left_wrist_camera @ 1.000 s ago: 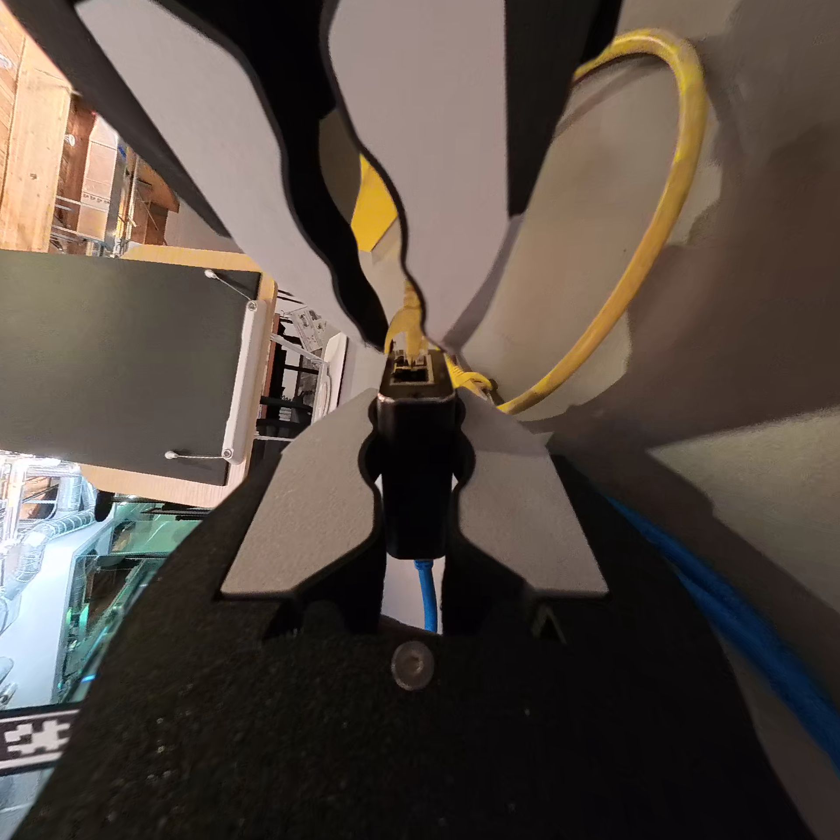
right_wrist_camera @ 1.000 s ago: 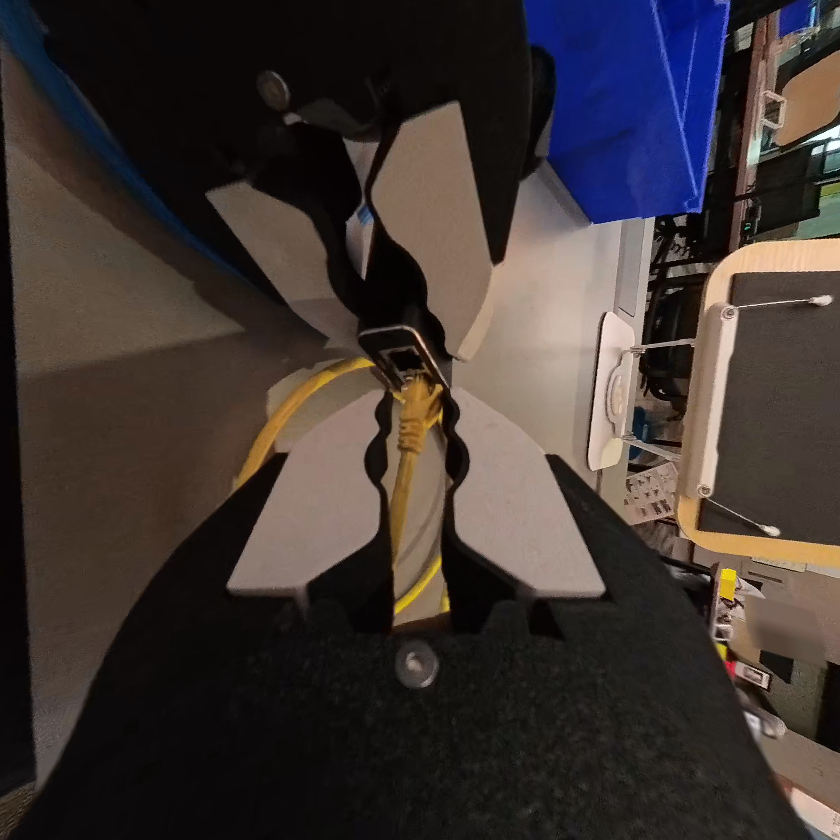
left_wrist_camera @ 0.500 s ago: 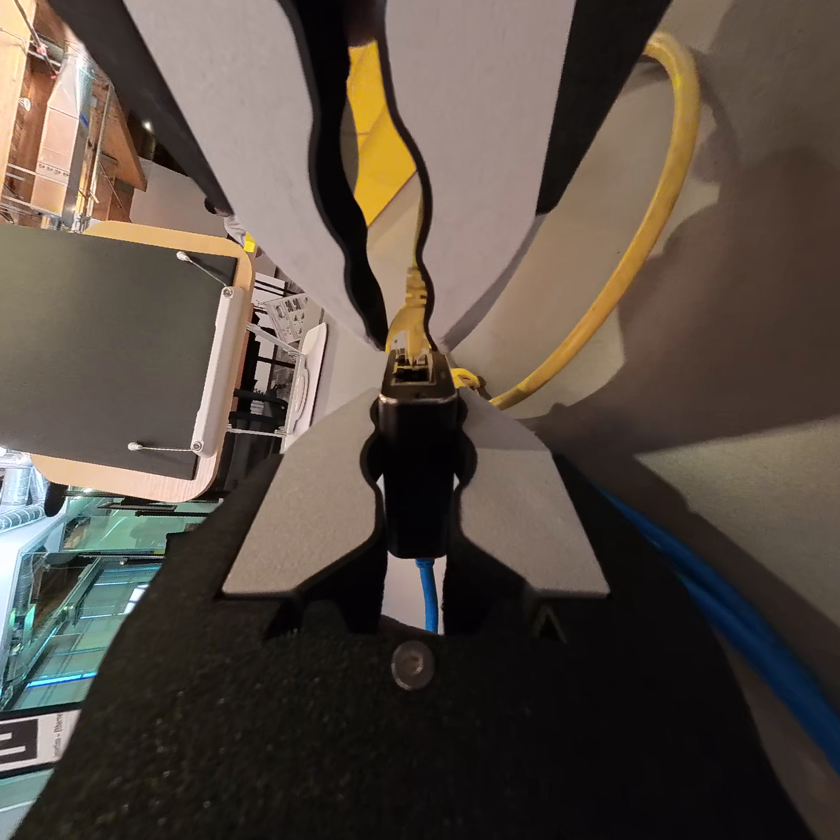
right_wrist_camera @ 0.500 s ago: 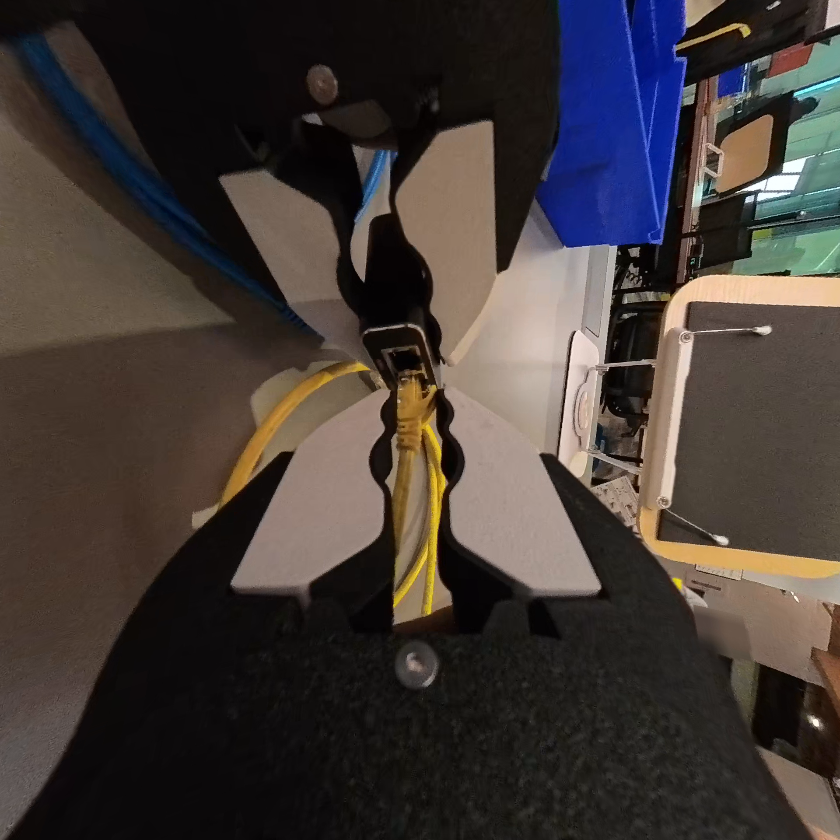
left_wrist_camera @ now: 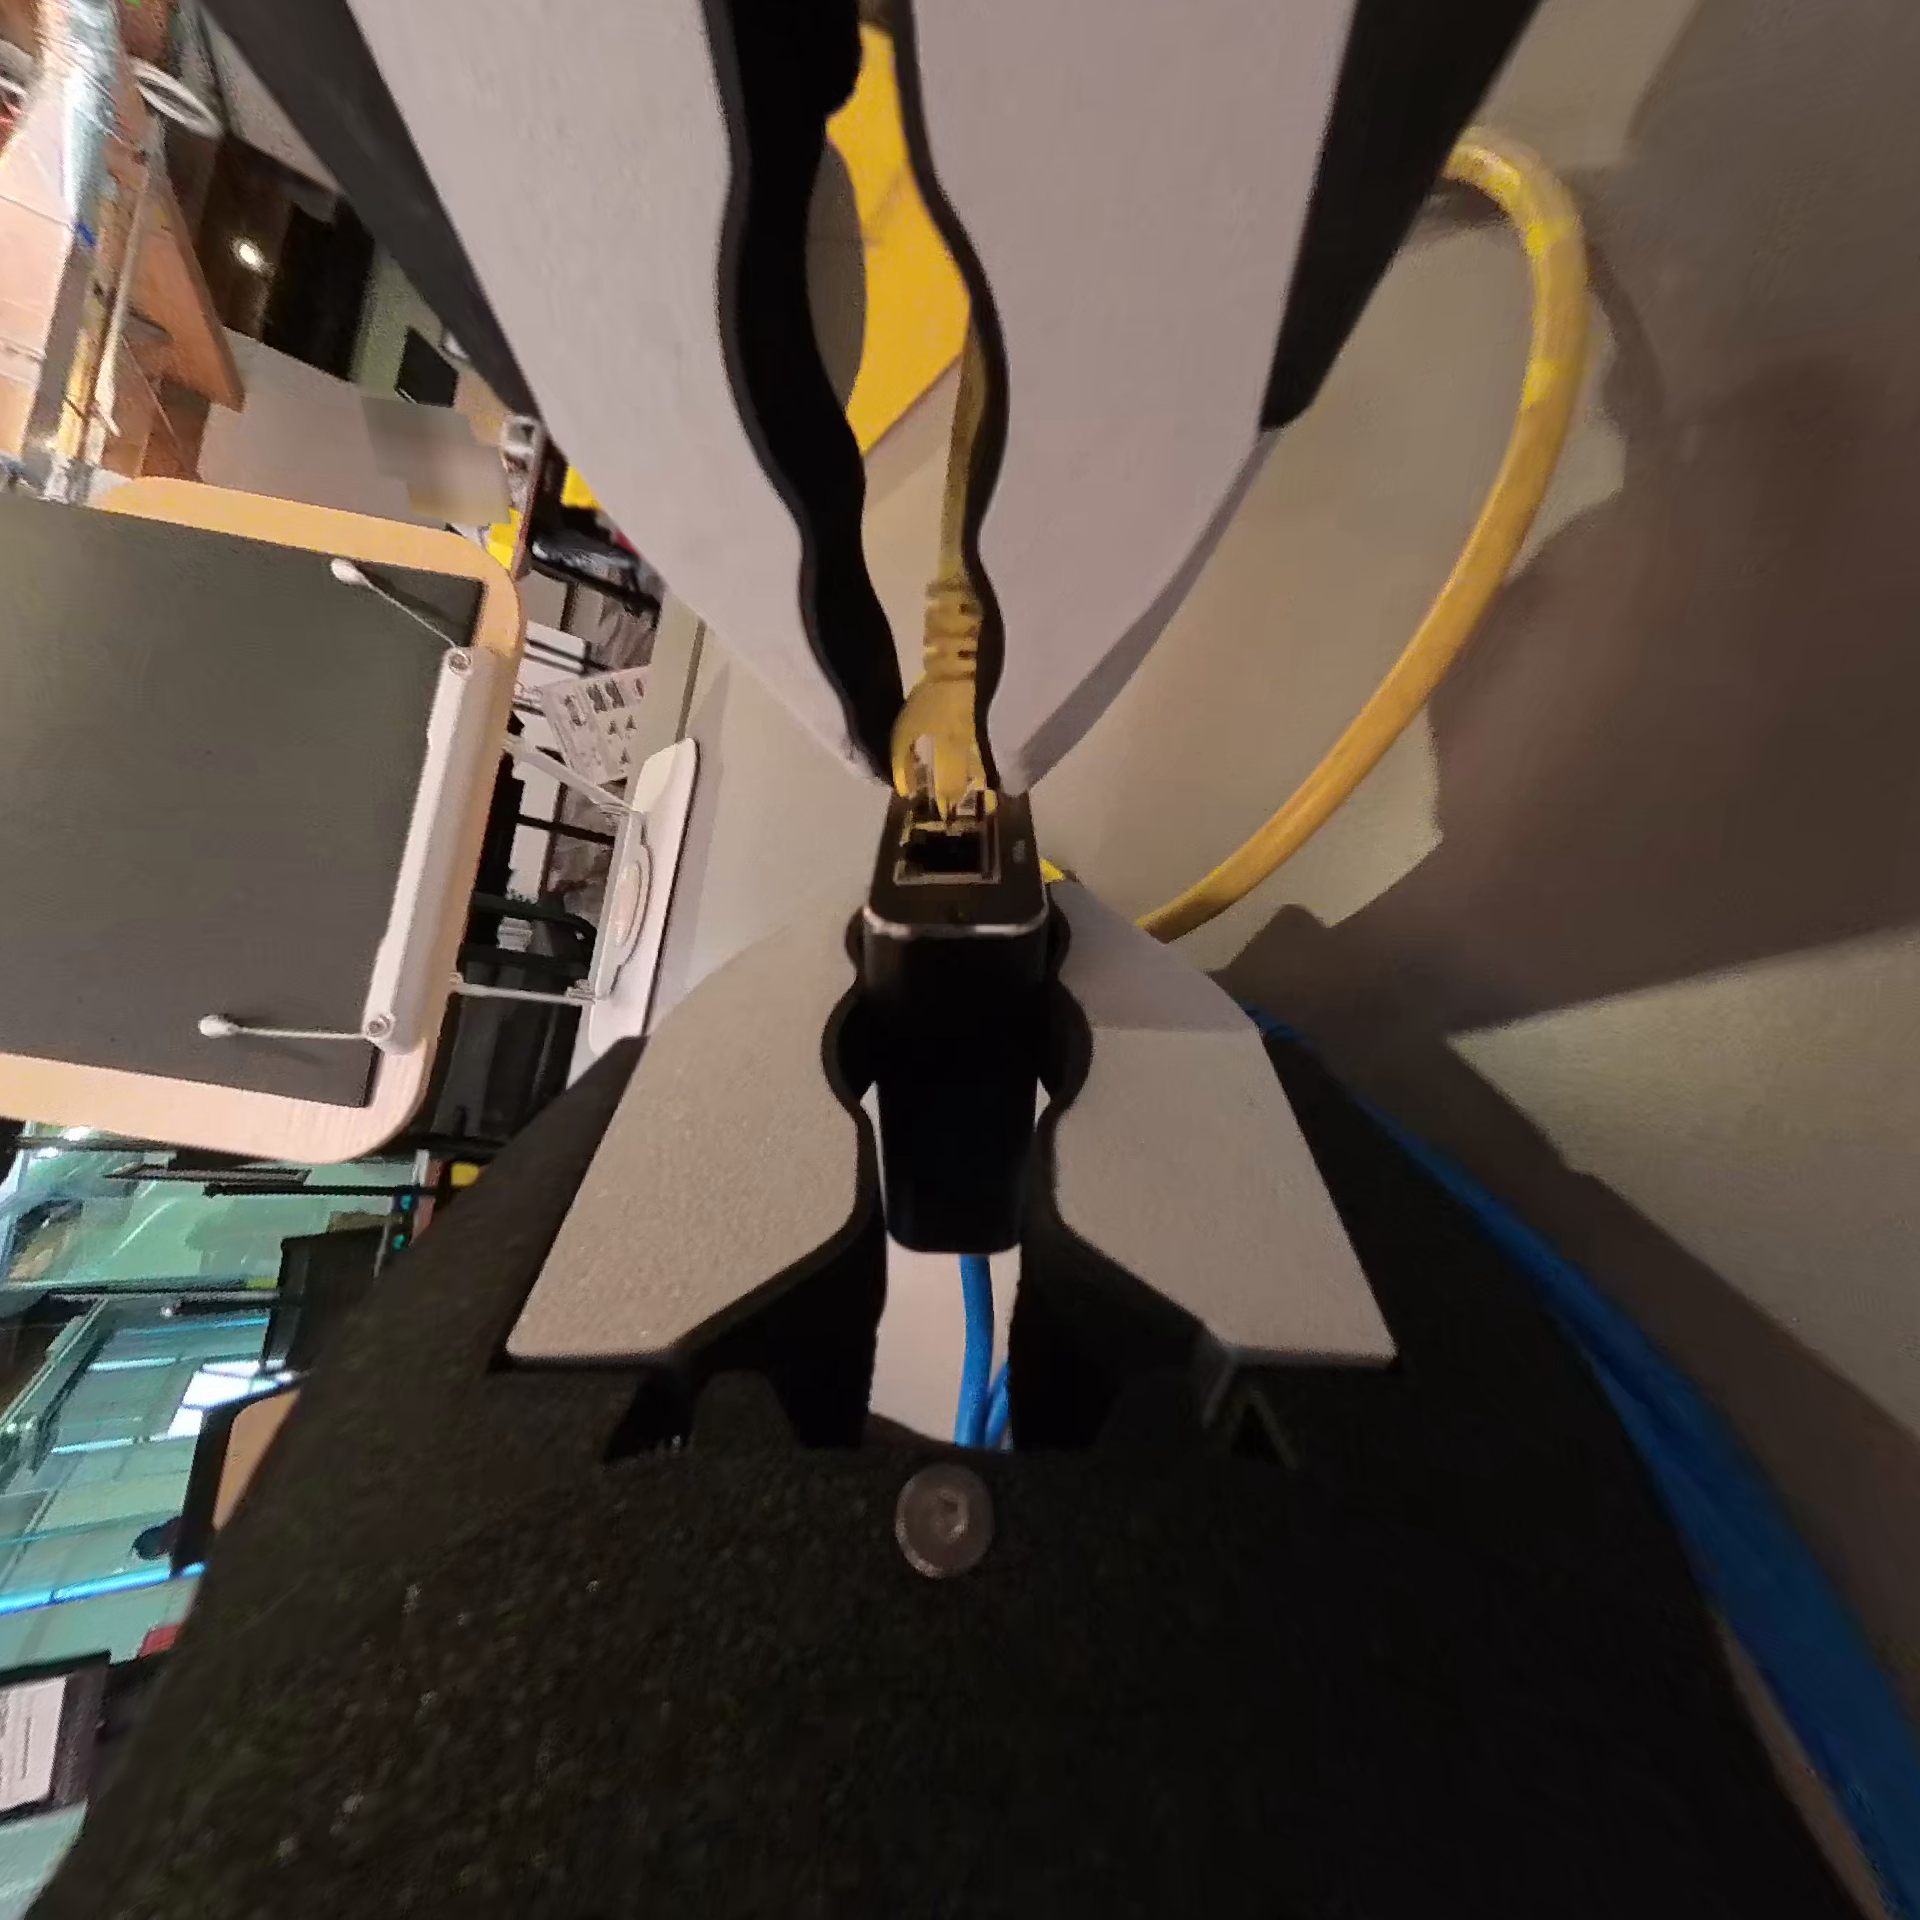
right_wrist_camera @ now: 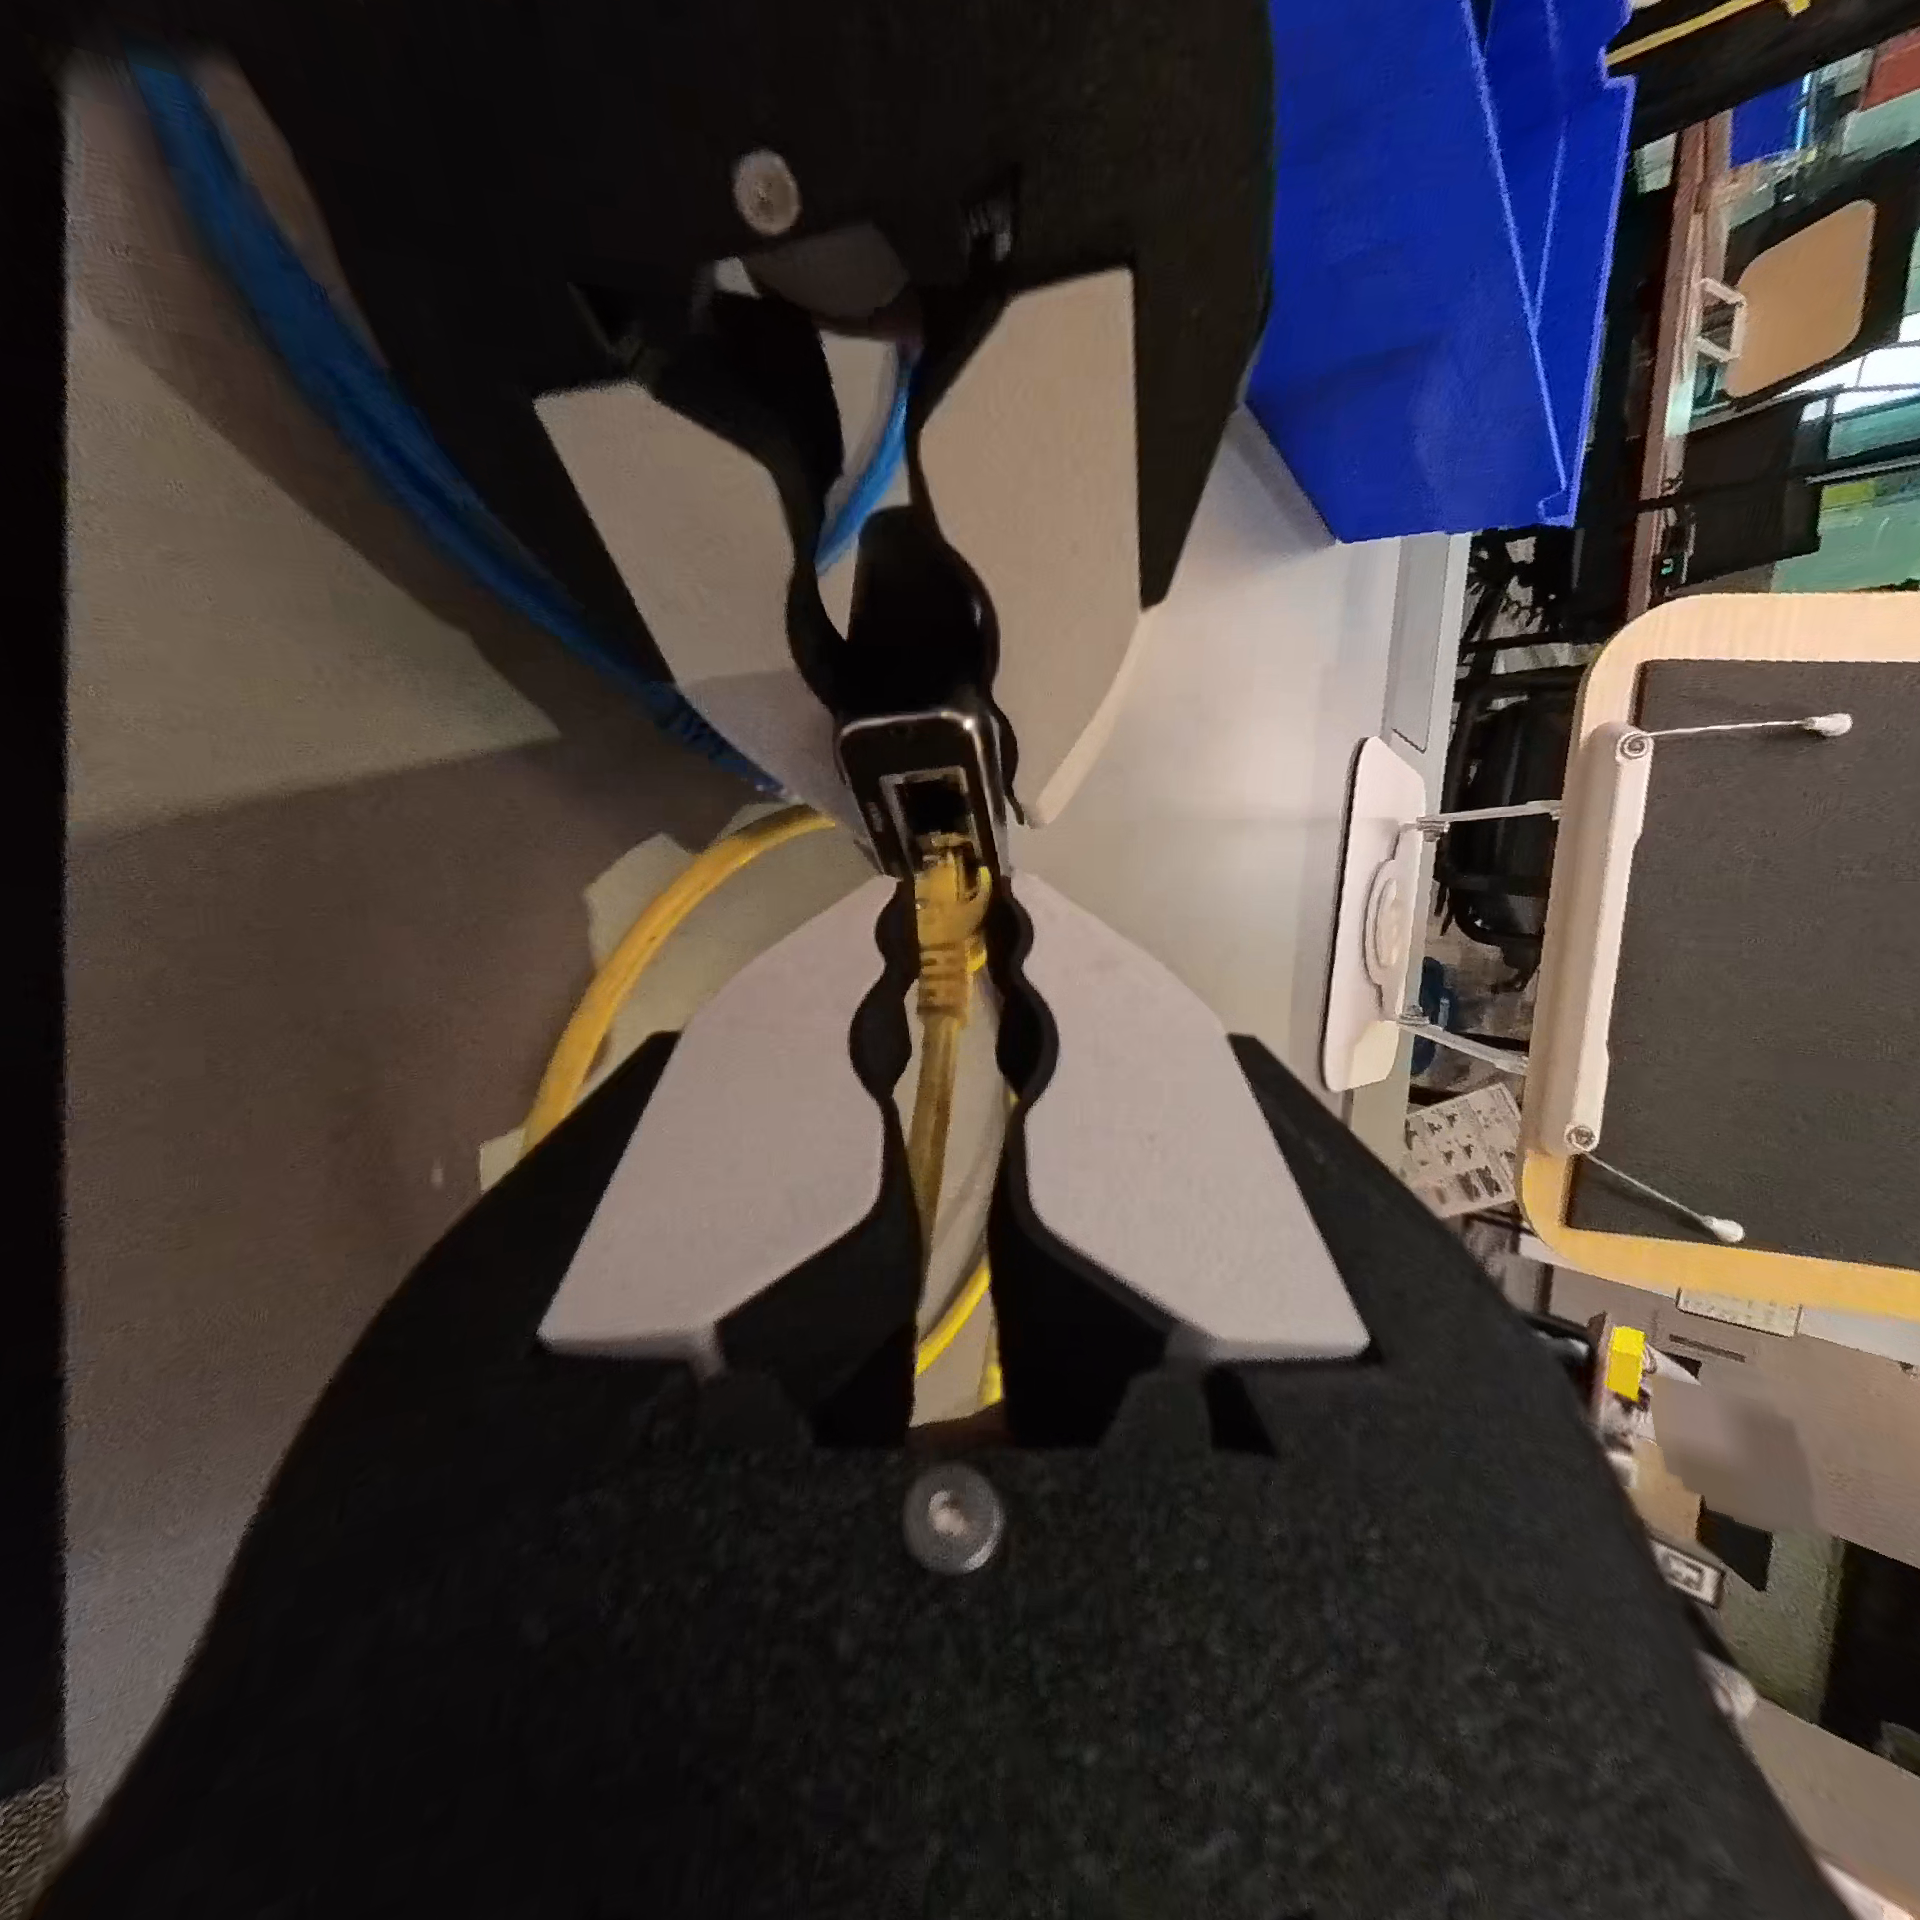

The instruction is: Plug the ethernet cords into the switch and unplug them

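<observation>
My left gripper (left_wrist_camera: 956,935) is shut on a small black switch (left_wrist_camera: 951,1060), with a blue cord (left_wrist_camera: 977,1340) leaving the switch's rear end. My right gripper (right_wrist_camera: 951,894) is shut on the yellow cord's plug (right_wrist_camera: 948,935). The two grippers face each other tip to tip. The plug's tip (left_wrist_camera: 940,727) sits at the mouth of the switch's open port (right_wrist_camera: 920,800); most of the port opening shows dark. The yellow cord (left_wrist_camera: 1496,582) loops away behind the right gripper (left_wrist_camera: 940,764). The left gripper (right_wrist_camera: 925,769) shows at the top of the right wrist view.
A blue bin (right_wrist_camera: 1455,260) stands beside the grey table top (left_wrist_camera: 1662,1122). A wood-rimmed dark board (left_wrist_camera: 208,810) and a white holder (left_wrist_camera: 644,904) stand beyond the table edge. More blue cord (right_wrist_camera: 416,436) lies along the table.
Both grippers have swung together, so the background has shifted in both views. The plug has stayed at the port's mouth, and both grips are unchanged.
</observation>
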A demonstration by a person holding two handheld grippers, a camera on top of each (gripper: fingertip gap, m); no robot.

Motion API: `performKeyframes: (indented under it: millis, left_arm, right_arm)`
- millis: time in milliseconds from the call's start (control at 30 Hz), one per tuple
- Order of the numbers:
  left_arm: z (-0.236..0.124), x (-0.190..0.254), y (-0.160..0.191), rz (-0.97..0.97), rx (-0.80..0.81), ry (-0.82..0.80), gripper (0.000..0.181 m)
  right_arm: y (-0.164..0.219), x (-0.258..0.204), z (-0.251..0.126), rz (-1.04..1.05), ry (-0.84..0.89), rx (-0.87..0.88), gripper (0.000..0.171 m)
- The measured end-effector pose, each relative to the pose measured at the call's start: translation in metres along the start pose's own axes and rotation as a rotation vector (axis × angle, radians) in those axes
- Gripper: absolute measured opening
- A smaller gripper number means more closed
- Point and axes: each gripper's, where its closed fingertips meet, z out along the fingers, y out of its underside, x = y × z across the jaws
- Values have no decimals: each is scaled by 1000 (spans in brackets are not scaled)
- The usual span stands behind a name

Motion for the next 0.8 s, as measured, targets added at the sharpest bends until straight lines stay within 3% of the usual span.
performKeyframes:
  millis: [200, 433, 567, 700, 800]
  left_arm:
    - [7, -10, 6, 33, -73, -56, 27]
    - [7, -18, 3, 163, -74, -185, 26]
    - [0, -27, -4, 247, -59, -292, 26]
    - [-9, -40, -12, 323, -57, -415, 26]
    - [-15, -46, -17, 376, -46, -483, 26]
  right_arm:
    - [3, 9, -1, -10, 85, -8, 13]
    - [-2, 8, -7, 307, -23, 127, 17]
    - [-10, 15, -22, 748, -219, 252, 24]
    - [-4, 20, -22, 1382, -579, 283, 36]
    - [-12, 21, -32, 1629, -835, 422, 33]
